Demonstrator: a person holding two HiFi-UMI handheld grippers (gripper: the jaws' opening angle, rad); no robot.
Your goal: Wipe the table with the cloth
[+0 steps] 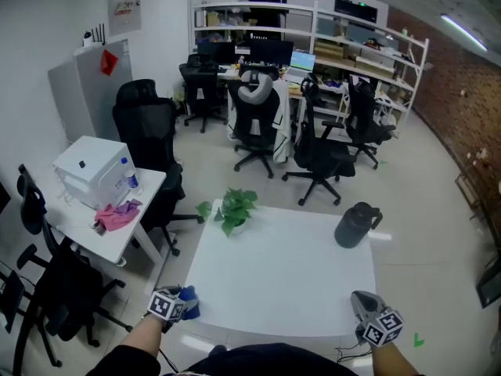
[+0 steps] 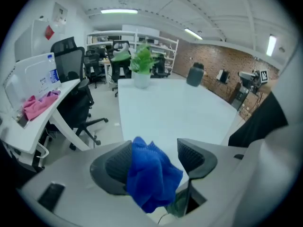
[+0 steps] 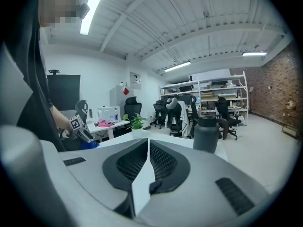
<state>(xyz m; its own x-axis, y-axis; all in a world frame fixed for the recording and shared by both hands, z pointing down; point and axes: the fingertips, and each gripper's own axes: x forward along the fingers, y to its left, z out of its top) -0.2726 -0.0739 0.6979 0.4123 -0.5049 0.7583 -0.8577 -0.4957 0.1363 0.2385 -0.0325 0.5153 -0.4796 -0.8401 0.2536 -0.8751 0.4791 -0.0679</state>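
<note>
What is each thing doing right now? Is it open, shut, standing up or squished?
Left gripper: open, jaws apart.
Blue cloth: bunched between the left gripper's jaws, not squeezed.
Right gripper: shut, nothing in it.
Jug: upright on the table.
Plant: upright at the table's far edge.
Pink cloth: crumpled on the side desk.

Your cloth (image 2: pixel 152 176), at the lower middle of the left gripper view, is bright blue. It shows against the dark grey, fine-meshed pads (image 2: pixel 117 166) of your left hand-held gripper (image 2: pixel 154 150), whose body is pale grey. Your right hand-held gripper (image 3: pixel 147 157) has the same two greys. Each carries a cube (image 1: pixel 166 307) patterned with black-and-white square markers. The surface (image 1: pixel 282 276) is plain white. Toward its upper left the plant (image 1: pixel 233 206) is green, and toward its upper right the jug (image 1: pixel 357 225) is dark grey. At the left edge of the head view a rag (image 1: pixel 116 215) is pink. The brick wall (image 1: pixel 470 92) at far right is reddish brown.
</note>
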